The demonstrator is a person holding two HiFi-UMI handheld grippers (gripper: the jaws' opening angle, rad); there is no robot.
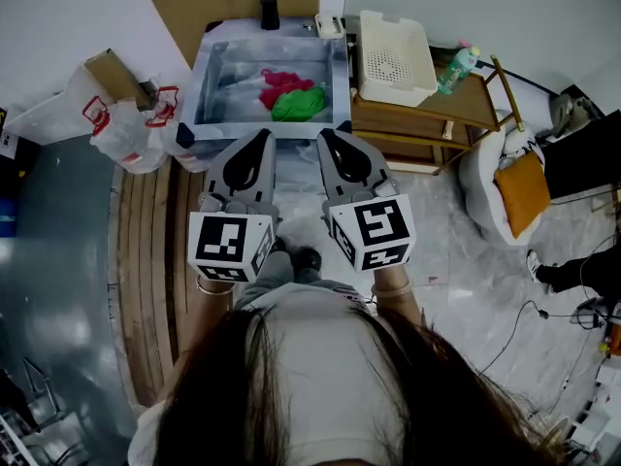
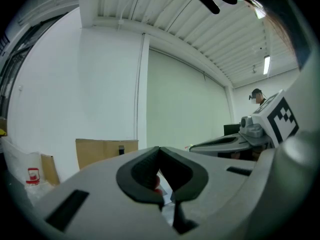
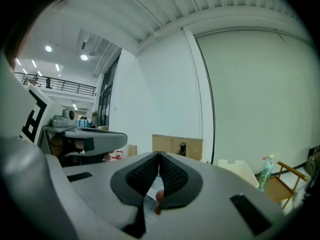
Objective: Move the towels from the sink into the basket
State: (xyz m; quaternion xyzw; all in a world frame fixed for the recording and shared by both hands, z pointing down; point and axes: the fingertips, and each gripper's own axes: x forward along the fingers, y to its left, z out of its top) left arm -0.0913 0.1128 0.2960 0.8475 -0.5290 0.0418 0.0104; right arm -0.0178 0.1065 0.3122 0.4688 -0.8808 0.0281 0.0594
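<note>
A steel sink (image 1: 207,69) ahead of me holds a red towel (image 1: 281,81) and, in front of it, a green towel (image 1: 299,104). To its right a white plastic basket (image 1: 424,43) stands empty on a wooden shelf (image 1: 471,102). My left gripper (image 1: 264,134) and right gripper (image 1: 325,136) are held side by side, pointing level at the sink's near edge, short of the towels. Both are shut with nothing between their jaws. In the left gripper view the tips (image 2: 159,149) meet, and likewise in the right gripper view (image 3: 159,154), where the basket (image 3: 235,168) shows at the right.
A black faucet (image 1: 269,6) and a cardboard sheet (image 1: 223,3) stand behind the sink. Plastic bags (image 1: 126,129) lie at its left. A green bottle (image 1: 456,69) stands on the shelf by the basket. Farther right is a white chair with an orange cushion (image 1: 524,190).
</note>
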